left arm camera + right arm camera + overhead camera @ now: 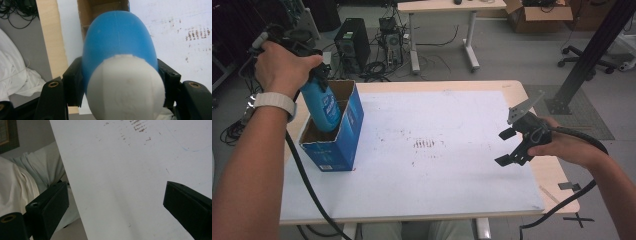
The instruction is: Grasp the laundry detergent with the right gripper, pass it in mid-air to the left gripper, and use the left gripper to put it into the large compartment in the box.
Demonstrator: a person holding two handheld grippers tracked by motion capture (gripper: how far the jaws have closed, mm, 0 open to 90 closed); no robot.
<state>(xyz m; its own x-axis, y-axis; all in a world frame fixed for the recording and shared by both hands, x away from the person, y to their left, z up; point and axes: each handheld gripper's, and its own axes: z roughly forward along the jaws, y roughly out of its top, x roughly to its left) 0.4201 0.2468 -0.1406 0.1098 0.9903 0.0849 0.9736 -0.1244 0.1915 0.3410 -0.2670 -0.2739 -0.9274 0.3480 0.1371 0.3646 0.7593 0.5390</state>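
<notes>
Near the table's (452, 86) far-left corner, the left gripper (314, 75) clamps the blue bottle (323, 105) between its jaws, lower end inside the open blue box (343, 135), while the right gripper (510, 146) hovers spread apart by the right edge.

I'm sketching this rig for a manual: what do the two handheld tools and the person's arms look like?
Both tools are black, each with two blocky jaws bearing brass-ringed screw holes. The right tool carries a grey three-cornered plate on top; a thick black cable trails from each. The left tool is the same black build. The forearms are bare, with a white wristband on the left wrist.
</notes>
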